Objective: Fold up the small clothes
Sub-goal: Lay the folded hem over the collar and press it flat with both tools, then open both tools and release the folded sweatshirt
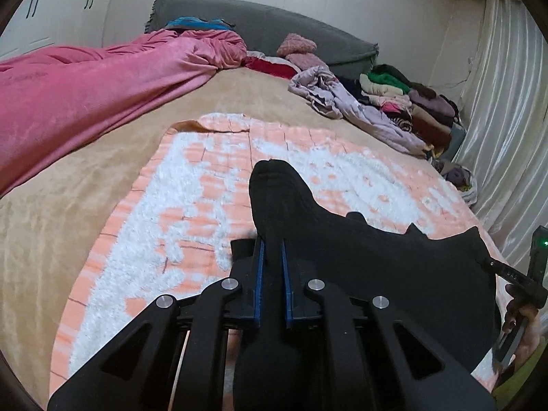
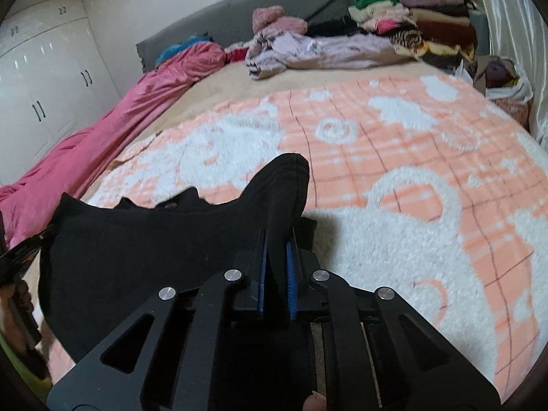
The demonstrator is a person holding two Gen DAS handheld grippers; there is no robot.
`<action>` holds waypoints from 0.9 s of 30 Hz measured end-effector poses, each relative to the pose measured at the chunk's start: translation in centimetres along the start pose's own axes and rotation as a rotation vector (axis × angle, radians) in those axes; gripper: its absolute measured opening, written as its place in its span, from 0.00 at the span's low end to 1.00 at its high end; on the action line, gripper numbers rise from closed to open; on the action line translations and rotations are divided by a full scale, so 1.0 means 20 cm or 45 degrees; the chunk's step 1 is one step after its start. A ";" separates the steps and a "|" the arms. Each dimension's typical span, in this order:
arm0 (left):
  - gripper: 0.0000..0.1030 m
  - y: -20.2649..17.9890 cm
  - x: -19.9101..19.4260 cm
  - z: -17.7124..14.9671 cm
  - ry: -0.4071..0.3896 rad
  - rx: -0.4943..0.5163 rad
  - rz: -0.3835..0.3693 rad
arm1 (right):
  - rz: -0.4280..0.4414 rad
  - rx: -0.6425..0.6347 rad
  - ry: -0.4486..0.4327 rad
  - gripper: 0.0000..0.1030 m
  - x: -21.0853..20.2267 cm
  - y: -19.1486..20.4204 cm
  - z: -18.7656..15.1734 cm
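- Holding: black garment (image 1: 376,274), pinched at two corners, one in the left gripper (image 1: 272,260), the other in the right gripper (image 2: 276,257), each clamped narrow on a bunched tab of cloth
- Position: garment slung between the two grippers, above the peach-and-white blanket (image 2: 411,171) on the bed (image 1: 85,188)
- Handling, judged: light, limp, thin knit; sags without support; corner and hem holds suit it best
- Room: broad flat blanket ahead; pink cover (image 1: 85,96) left, clothes pile (image 2: 394,30) far end, curtain (image 1: 507,102) right
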State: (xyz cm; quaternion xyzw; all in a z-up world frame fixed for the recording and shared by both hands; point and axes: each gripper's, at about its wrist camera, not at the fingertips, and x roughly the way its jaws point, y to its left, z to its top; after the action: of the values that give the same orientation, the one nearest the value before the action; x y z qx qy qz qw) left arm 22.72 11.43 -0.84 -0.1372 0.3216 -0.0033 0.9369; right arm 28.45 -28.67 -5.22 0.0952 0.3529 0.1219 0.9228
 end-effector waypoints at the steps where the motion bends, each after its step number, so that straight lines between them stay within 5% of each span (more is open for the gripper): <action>1: 0.08 0.00 0.01 0.00 0.006 -0.001 0.004 | -0.017 -0.012 0.001 0.04 0.01 0.01 0.00; 7: 0.08 0.08 0.17 -0.07 0.119 -0.050 0.075 | -0.129 -0.037 0.084 0.07 0.11 -0.01 -0.05; 13: 0.11 0.03 0.15 -0.08 0.096 0.021 0.117 | -0.189 -0.072 0.093 0.17 0.11 0.00 -0.06; 27: 0.15 0.03 0.13 -0.07 0.111 0.017 0.121 | -0.265 -0.155 0.012 0.50 -0.01 0.06 -0.02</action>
State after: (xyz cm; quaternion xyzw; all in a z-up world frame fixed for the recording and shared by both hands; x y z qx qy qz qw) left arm 23.88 11.44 -3.66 -0.1153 0.3684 0.0333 0.9219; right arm 27.88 -27.56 -5.20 0.0012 0.3572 0.0471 0.9329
